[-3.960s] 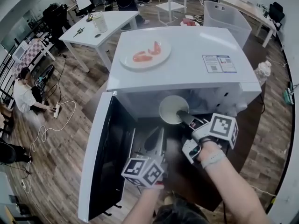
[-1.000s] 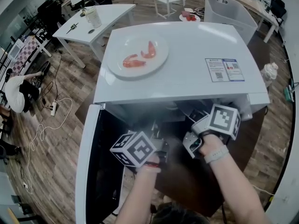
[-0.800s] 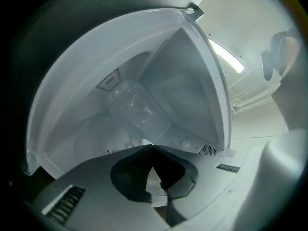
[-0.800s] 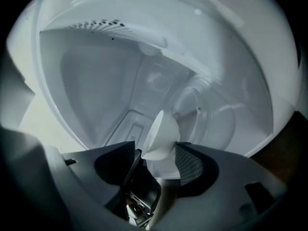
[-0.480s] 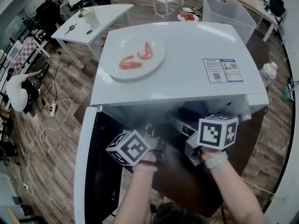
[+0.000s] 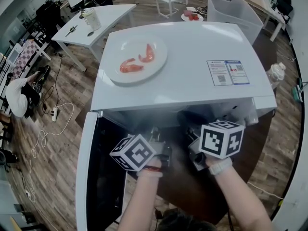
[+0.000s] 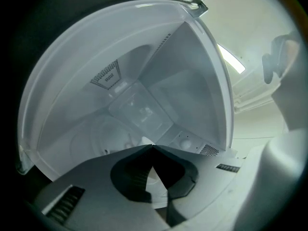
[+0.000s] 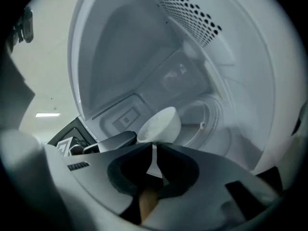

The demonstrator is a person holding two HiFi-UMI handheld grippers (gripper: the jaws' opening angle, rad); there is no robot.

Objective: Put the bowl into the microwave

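The white bowl [image 8: 159, 125] stands inside the open white microwave [image 6: 183, 76], near the glass turntable [image 8: 204, 124]; the head view does not show it. My right gripper [image 8: 154, 146] sits at the cavity's mouth, just short of the bowl. Its jaws are closing to a thin slit with nothing between them. In the head view it [image 6: 191, 131] is under its marker cube. My left gripper [image 7: 153, 147] is shut on nothing and points into the cavity beside the right one, at the opening [image 6: 156, 133].
A white plate [image 6: 136, 60] with red shrimp-like pieces lies on the microwave's top. The door [image 6: 89, 177] hangs open at the left. Behind stand a white table [image 6: 91, 25] and a clear bin [image 6: 231, 13]; a person [image 6: 17, 97] crouches on the floor at the left.
Four seconds ago my right gripper held the bowl at the opening; the bowl now stands inside. Over the last second the right gripper drew back a little and its jaws came together.
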